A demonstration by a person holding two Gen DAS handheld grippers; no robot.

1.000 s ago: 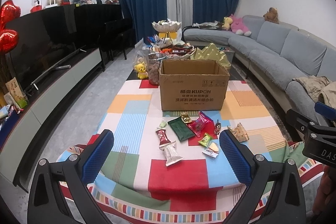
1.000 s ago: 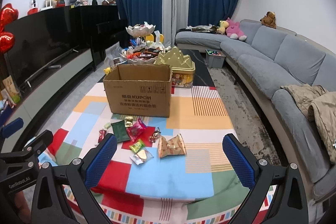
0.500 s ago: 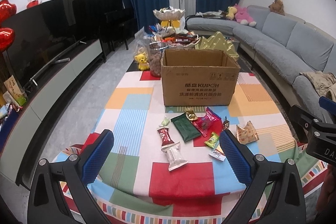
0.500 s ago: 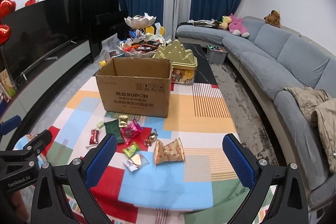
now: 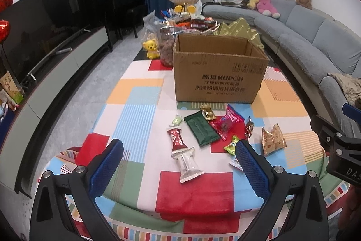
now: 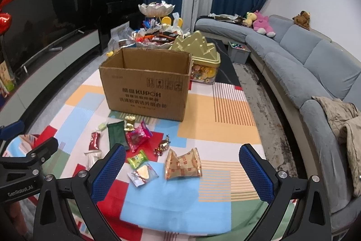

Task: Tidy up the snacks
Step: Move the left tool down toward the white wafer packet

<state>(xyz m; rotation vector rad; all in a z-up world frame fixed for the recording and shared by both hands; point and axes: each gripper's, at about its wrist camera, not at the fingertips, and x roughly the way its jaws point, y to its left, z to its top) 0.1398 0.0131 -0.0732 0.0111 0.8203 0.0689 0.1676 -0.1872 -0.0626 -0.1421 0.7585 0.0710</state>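
Note:
An open cardboard box (image 5: 220,73) (image 6: 144,87) stands on the colourful tablecloth (image 5: 140,105). Several wrapped snacks lie in front of it: a dark green packet (image 5: 201,128) (image 6: 116,132), a pink packet (image 5: 227,124) (image 6: 136,137), a red candy (image 5: 177,137), a clear white packet (image 5: 188,164), and a gold-brown bag (image 5: 273,139) (image 6: 182,164). My left gripper (image 5: 178,166) hovers open above the clear white packet. Over the gold-brown bag, my right gripper (image 6: 180,173) is open too. Neither holds anything.
Behind the box sit a gold mountain-shaped tin (image 6: 198,53), a jar of nuts (image 5: 167,46), a yellow bear toy (image 5: 152,49) and a bowl stand heaped with sweets (image 6: 155,12). A grey sofa (image 6: 304,64) runs along the right, a dark TV cabinet (image 5: 56,42) along the left.
Both grippers have come forward and lower toward the snacks, so the box and packets look larger. Both stay open. Nothing on the table has moved.

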